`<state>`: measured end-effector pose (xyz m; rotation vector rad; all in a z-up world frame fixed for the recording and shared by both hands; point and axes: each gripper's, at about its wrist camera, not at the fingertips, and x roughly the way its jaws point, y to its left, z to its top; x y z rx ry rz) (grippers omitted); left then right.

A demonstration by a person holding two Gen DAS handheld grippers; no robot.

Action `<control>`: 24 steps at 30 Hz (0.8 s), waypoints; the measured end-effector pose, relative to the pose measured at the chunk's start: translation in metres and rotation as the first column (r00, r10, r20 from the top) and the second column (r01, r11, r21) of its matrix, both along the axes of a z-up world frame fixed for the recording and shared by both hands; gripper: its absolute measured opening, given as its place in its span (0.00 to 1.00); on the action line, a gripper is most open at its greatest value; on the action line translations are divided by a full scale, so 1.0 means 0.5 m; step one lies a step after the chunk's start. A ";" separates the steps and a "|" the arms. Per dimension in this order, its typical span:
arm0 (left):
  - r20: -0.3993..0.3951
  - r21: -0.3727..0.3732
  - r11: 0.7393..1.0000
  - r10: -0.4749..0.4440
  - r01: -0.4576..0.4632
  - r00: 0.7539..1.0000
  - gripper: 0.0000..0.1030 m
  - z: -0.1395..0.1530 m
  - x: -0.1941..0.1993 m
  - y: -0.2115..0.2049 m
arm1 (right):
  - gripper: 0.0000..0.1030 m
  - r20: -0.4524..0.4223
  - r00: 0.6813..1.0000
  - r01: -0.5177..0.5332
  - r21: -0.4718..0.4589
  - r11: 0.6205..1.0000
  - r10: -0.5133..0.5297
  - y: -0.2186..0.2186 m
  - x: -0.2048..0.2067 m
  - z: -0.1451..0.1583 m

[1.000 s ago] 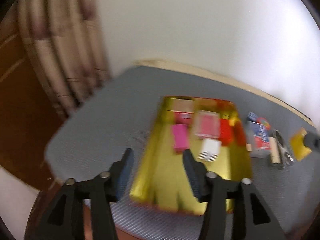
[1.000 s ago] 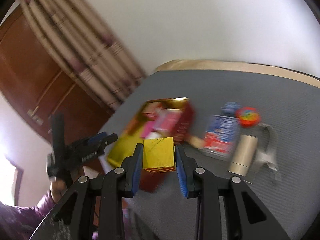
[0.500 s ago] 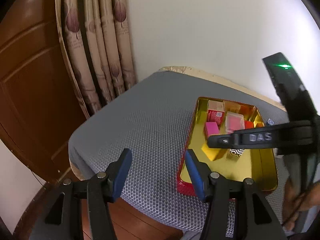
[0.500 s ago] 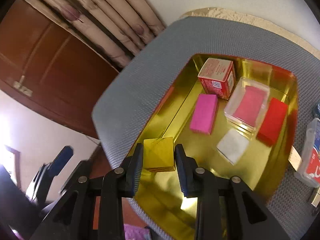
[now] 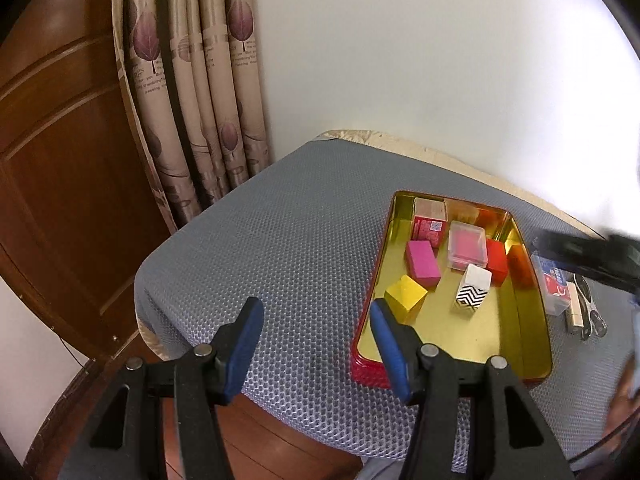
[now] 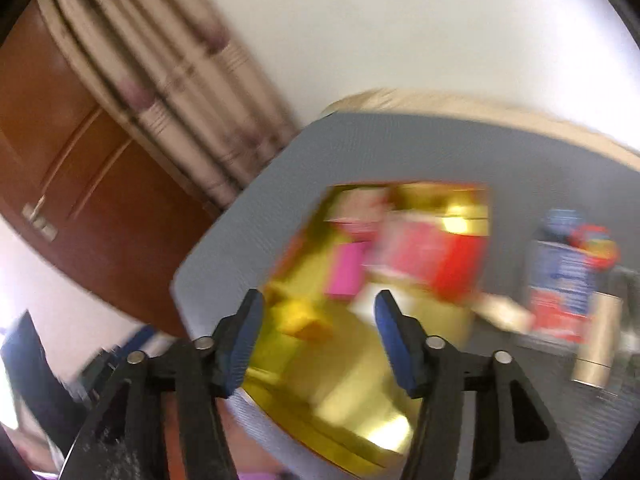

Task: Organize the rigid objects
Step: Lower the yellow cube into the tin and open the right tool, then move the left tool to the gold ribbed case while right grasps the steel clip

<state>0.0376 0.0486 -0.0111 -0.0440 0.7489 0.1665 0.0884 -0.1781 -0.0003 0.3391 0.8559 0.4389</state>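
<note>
A gold tray with a red outer wall (image 5: 520,360) sits on the grey mesh table. In it lie a yellow block (image 5: 405,297), a magenta block (image 5: 422,261), a black-and-white zigzag box (image 5: 473,293), a clear case with pink contents (image 5: 466,245), a red carton (image 5: 429,224) and red blocks (image 5: 497,261). My left gripper (image 5: 316,334) is open and empty above the table's near edge, left of the tray. My right gripper (image 6: 318,330) is open and empty above the tray (image 6: 360,396); that view is blurred, with the yellow block (image 6: 304,322) below it.
Right of the tray lie a blue-and-red card pack (image 5: 554,290), a small beige tube (image 5: 574,312) and a metal clip (image 5: 588,308). The right wrist view also shows a colourful round toy (image 6: 596,246). A curtain (image 5: 192,92) and a wooden door (image 5: 60,168) stand to the left.
My right gripper opened and let go of the yellow block, which now lies in the tray. It has pulled back to the right. The left gripper barely moved.
</note>
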 end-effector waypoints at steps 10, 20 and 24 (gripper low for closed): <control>-0.025 0.066 0.997 -0.048 0.050 0.999 0.55 -0.013 -0.001 -0.052 | 0.61 -0.176 0.962 0.147 -0.315 0.938 -0.210 -0.314 0.021 -0.132; -0.057 0.140 0.986 -0.087 0.095 0.995 0.55 -0.031 0.007 -0.088 | 0.52 -0.243 0.949 0.109 -0.353 0.929 -0.203 -0.293 0.086 -0.186; -0.064 0.131 0.987 -0.082 0.090 0.995 0.55 -0.034 0.008 -0.086 | 0.32 -0.282 0.942 0.068 -0.371 0.926 -0.183 -0.283 0.113 -0.214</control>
